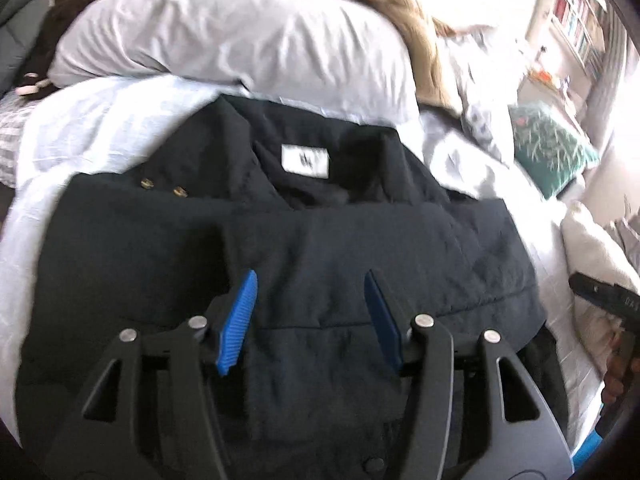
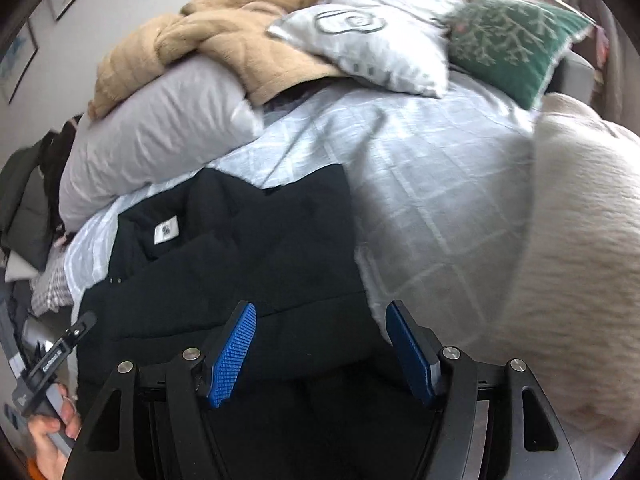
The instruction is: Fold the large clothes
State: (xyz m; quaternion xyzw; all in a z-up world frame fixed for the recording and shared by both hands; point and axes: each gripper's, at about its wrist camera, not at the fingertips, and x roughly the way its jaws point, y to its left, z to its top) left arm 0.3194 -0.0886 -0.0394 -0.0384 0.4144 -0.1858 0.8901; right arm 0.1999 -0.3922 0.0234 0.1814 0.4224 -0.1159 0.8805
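A dark navy jacket (image 1: 320, 232) lies folded on the pale checked bedsheet (image 1: 100, 128), its collar and white label (image 1: 305, 161) pointing toward the pillows. My left gripper (image 1: 310, 280) hovers over the jacket's near half, open, with no cloth pinched between its blue pads. In the right wrist view the same jacket (image 2: 240, 256) fills the lower left, label (image 2: 166, 232) showing. My right gripper (image 2: 322, 312) is over the jacket's right edge, open and holding nothing. A hand (image 2: 52, 436) holding the left tool shows at the lower left there.
A grey pillow (image 1: 240, 36) and a tan blanket (image 2: 224, 36) lie behind the jacket. A patterned white cushion (image 2: 372, 36) and a green cushion (image 2: 516, 40) sit at the far right. A cream blanket (image 2: 580, 240) bulges on the right. Dark clothes (image 2: 24, 208) are heaped at the left.
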